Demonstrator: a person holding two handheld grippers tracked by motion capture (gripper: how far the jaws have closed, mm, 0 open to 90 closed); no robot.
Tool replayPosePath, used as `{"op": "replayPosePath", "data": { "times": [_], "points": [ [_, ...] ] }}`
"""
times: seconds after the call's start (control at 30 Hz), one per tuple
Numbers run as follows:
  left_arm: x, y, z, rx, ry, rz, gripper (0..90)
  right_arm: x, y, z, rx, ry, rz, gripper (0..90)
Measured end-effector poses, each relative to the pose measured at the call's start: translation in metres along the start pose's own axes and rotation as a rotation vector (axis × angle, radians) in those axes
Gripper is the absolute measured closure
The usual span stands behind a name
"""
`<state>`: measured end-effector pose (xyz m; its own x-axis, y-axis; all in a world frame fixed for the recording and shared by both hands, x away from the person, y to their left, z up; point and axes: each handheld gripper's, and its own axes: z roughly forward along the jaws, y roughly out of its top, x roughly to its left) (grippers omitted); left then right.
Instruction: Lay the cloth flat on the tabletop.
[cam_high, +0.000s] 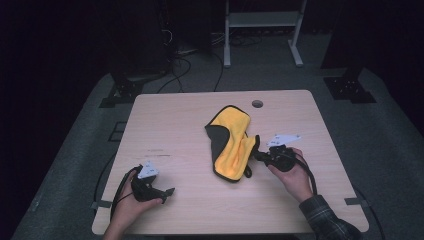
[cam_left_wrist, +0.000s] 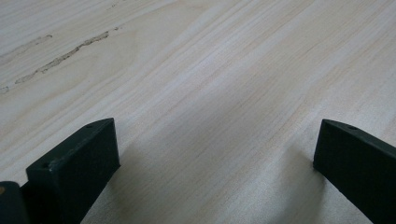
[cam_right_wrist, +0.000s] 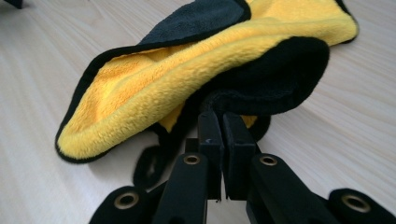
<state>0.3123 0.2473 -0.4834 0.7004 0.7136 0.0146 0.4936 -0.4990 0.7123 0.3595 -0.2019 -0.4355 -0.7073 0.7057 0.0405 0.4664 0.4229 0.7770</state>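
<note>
A yellow cloth (cam_high: 231, 142) with a black back and black hem lies crumpled in the middle of the wooden table (cam_high: 175, 115). My right gripper (cam_high: 256, 152) is at the cloth's right edge, held by a hand in a plaid sleeve. In the right gripper view its jaws (cam_right_wrist: 219, 116) are pressed together on the black hem of the cloth (cam_right_wrist: 187, 60), whose near edge is lifted and folded over. My left gripper (cam_high: 167, 192) rests near the table's front left. Its jaws (cam_left_wrist: 217, 154) stand wide apart with only bare wood between them.
A round cable hole (cam_high: 257, 103) sits near the table's far edge behind the cloth. Faint scuff marks (cam_left_wrist: 65, 53) run across the wood ahead of the left gripper. A white frame (cam_high: 262, 30) and cables stand on the floor beyond the table.
</note>
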Motion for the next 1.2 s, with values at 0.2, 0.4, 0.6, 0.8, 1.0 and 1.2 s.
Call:
{"op": "replayPosePath", "data": {
  "times": [0.2,0.4,0.6,0.8,1.0,1.2],
  "points": [
    [0.0,0.0,0.0,0.0,0.0,0.0,0.0,-0.012,-0.01,-0.032,-0.033,-0.018,0.024,87.1],
    [0.0,0.0,0.0,0.0,0.0,0.0,0.0,-0.026,-0.028,-0.058,-0.043,-0.053,0.06,87.1],
    [0.0,0.0,0.0,0.0,0.001,-0.001,0.0,-0.047,-0.05,-0.078,-0.017,-0.126,0.091,87.1],
    [0.0,0.0,0.0,-0.003,0.002,-0.004,0.0,-0.072,-0.068,-0.091,0.013,-0.209,0.131,87.5],
    [0.0,0.0,0.0,-0.003,0.002,-0.004,0.0,-0.096,-0.082,-0.093,0.055,-0.302,0.187,86.4],
    [0.0,0.0,0.0,-0.003,0.002,-0.004,0.0,-0.088,-0.075,-0.103,-0.028,-0.287,0.187,73.7]
  ]
}}
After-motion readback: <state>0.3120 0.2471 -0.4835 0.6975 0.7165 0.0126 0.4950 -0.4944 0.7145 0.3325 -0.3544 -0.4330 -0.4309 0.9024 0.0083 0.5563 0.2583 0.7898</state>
